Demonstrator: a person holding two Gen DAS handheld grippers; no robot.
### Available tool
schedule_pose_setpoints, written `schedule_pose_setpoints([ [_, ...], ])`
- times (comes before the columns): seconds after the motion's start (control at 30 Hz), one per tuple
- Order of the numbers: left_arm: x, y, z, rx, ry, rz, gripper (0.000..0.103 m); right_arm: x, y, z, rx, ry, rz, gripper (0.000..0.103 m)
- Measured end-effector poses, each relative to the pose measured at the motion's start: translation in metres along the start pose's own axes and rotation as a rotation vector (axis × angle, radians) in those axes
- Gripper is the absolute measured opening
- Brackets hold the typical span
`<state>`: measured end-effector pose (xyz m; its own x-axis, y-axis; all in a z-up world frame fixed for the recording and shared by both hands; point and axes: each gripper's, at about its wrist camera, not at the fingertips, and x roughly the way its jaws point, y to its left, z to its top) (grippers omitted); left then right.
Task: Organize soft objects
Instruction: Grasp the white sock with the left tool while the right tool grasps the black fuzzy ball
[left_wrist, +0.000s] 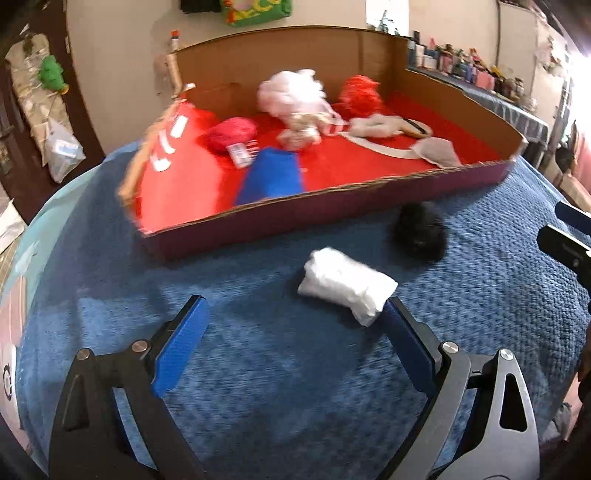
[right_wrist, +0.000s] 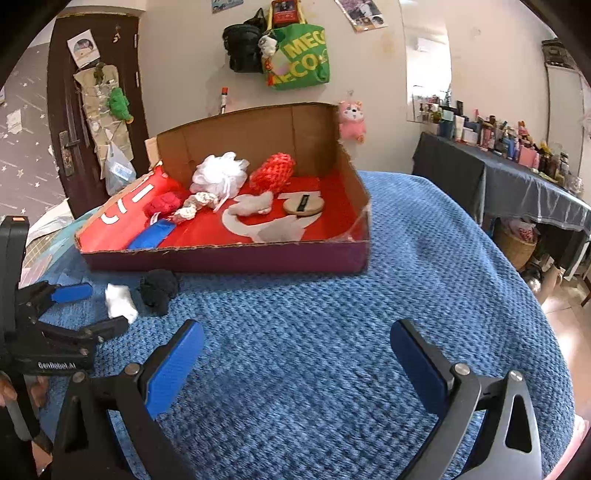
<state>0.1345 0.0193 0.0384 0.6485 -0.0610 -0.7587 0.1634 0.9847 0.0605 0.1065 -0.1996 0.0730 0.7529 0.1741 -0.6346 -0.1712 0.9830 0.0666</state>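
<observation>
Through left wrist: left tongs (left_wrist: 295, 332) spread wide, empty, above blue blanket (left_wrist: 258, 350); white roll (left_wrist: 345, 286) touching one pad, black fluffy ball (left_wrist: 419, 234) beyond, both outside cardboard box (left_wrist: 332, 206). Risk, probably: nudging roll aside, off-centre closure. From right wrist: right tongs (right_wrist: 297, 363) released, empty. One roll, one ball left out.

A green bag (right_wrist: 301, 55) hangs on the wall (beside a black one (right_wrist: 243, 46)).

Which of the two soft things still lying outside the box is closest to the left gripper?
The white bundle, just beyond the open left gripper on the blue blanket. The black fluffy one lies farther off, near the box.
</observation>
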Motion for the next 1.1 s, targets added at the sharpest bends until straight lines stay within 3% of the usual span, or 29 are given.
schedule_pose_setpoints([
  [0.13,-0.001,0.011,-0.001,-0.001,0.001,-0.008,0.095,0.010,0.011,0.004,-0.016,0.024,0.048,0.103],
  [0.57,-0.001,-0.001,0.017,0.080,-0.009,-0.171,0.094,0.046,0.048,0.030,-0.046,0.136,0.289,0.100],
  [0.77,0.006,0.002,0.023,0.085,0.008,-0.225,0.076,0.066,0.061,0.035,-0.045,0.190,0.364,0.086],
  [0.87,0.011,0.001,0.024,0.094,0.021,-0.243,0.056,0.074,0.066,0.037,-0.049,0.207,0.385,0.078],
  [0.9,0.013,0.000,0.024,0.094,0.029,-0.270,0.047,0.076,0.068,0.037,-0.049,0.213,0.394,0.072],
  [0.97,0.016,-0.001,0.024,0.096,0.040,-0.302,0.043,0.081,0.071,0.038,-0.052,0.228,0.412,0.061],
  [1.03,0.016,-0.003,0.023,0.099,0.032,-0.307,0.031,0.083,0.075,0.036,-0.061,0.244,0.452,0.036],
  [1.1,0.014,-0.002,0.024,0.094,0.029,-0.317,0.030,0.079,0.077,0.036,-0.076,0.233,0.449,0.036],
])
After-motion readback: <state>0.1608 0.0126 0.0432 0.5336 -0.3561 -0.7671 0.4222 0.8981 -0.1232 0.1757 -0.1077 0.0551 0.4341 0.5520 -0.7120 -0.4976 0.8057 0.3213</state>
